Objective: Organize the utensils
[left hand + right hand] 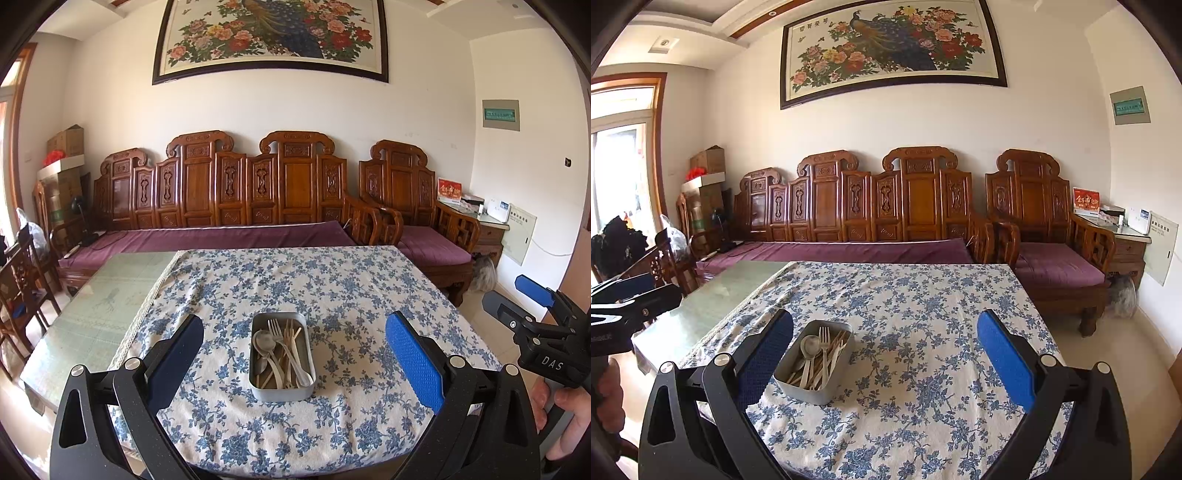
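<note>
Left wrist view: left hand-held gripper (294,365) is raised above the near edge of the counter (110,295), its two blue pads spread wide with nothing between them.
Right wrist view: right hand-held gripper (885,363) is held likewise, pads spread wide and empty; the tin shows toward its left pad.
Task item: utensils (280,354), comprising a metal spoon (264,341), a metal fork (275,328) and several pale pieces, lie together inside a metal tin (282,391).
Tin location: on the blue-flowered cloth (332,288), near the front edge of the counter, upright and open-topped.
Utensil arrangement: handles run lengthwise along the tin; pieces overlap, so the exact count cannot be told.
Reason for tin placement: it sits centred ahead of the left hand-held gripper, within easy reach of both tools.
Reason for spread pads: wide spacing suits either an approach to a thin handle or a release just made; the views do not settle which.
Cloth surface: no loose utensil is visible on it outside the tin.
Stage judgement: utensils gathered in one tin fit a sorted end state, and equally a mixed heap awaiting sorting.
Handling note: thin, overlapped handles will likely need a narrow pinch at a free end.
Holder: a hand (565,410) grips the right tool's handle at the frame edge.
</note>
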